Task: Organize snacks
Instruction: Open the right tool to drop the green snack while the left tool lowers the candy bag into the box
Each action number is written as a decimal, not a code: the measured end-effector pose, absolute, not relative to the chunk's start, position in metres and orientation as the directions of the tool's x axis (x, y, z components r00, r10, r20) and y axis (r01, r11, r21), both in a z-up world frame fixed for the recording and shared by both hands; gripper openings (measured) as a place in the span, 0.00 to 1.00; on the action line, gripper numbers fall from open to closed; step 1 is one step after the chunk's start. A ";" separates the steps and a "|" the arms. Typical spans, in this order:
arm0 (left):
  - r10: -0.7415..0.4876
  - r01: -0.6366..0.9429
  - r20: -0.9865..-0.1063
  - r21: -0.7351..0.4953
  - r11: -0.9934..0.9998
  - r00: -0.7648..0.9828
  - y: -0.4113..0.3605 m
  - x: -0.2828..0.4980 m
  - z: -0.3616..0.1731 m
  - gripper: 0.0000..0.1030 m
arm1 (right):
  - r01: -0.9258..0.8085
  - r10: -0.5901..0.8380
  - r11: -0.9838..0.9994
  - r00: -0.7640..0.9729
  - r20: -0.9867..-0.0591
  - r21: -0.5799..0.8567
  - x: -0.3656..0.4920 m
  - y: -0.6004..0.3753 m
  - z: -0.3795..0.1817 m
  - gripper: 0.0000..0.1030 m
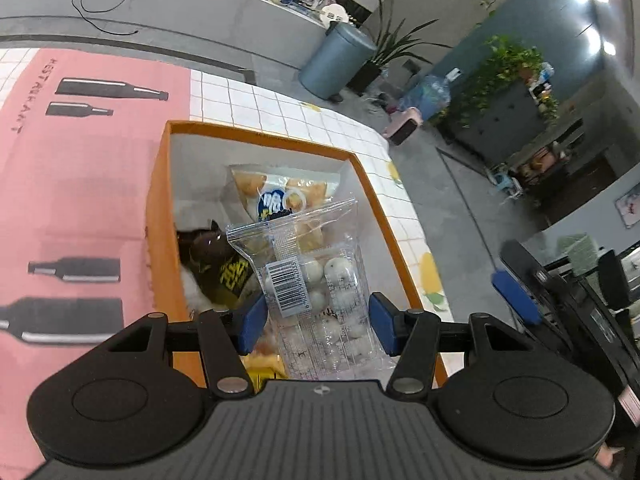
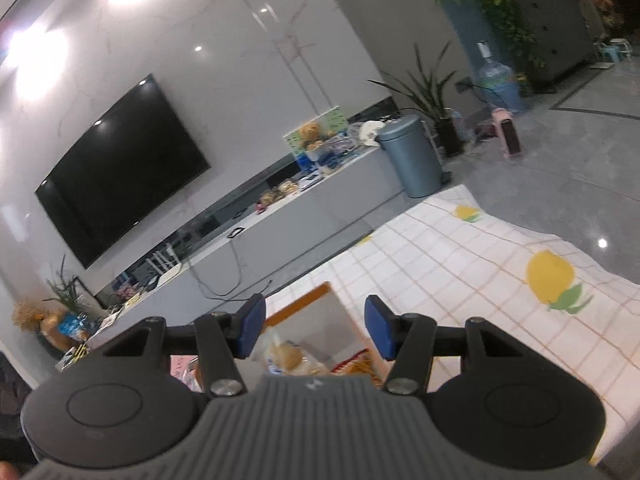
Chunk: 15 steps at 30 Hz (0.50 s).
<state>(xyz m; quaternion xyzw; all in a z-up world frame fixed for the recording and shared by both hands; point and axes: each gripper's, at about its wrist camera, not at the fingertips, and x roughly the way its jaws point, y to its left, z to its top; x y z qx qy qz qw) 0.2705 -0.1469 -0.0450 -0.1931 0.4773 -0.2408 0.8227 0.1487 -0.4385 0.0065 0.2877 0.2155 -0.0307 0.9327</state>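
Note:
An orange box [image 1: 256, 136] with a white inside stands on the table. In it lie a bread snack bag with a blue logo [image 1: 280, 196], a dark packet with yellow print [image 1: 216, 260] and a yellow packet [image 1: 264, 364]. My left gripper [image 1: 316, 322] hovers over the box, shut on a clear packet of white balls [image 1: 316, 280] that stands up between its blue pads. My right gripper [image 2: 314, 326] is open with nothing between its fingers, above the box's far corner [image 2: 304, 300]. Its blue pad [image 1: 516, 296] also shows at the right edge of the left wrist view.
The box rests where a pink mat with bottle prints [image 1: 80, 160] meets a white checked cloth with lemons [image 2: 480, 280]. The table edge runs just right of the box. Beyond it are grey floor, a blue bin [image 1: 336, 60], and a low cabinet below a wall TV [image 2: 120, 168].

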 end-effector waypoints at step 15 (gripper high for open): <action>-0.281 0.121 -0.787 -0.257 0.959 0.549 -0.169 0.299 -0.035 0.61 | 0.200 0.075 0.805 0.899 -0.431 0.558 0.147 -0.450 0.002 0.53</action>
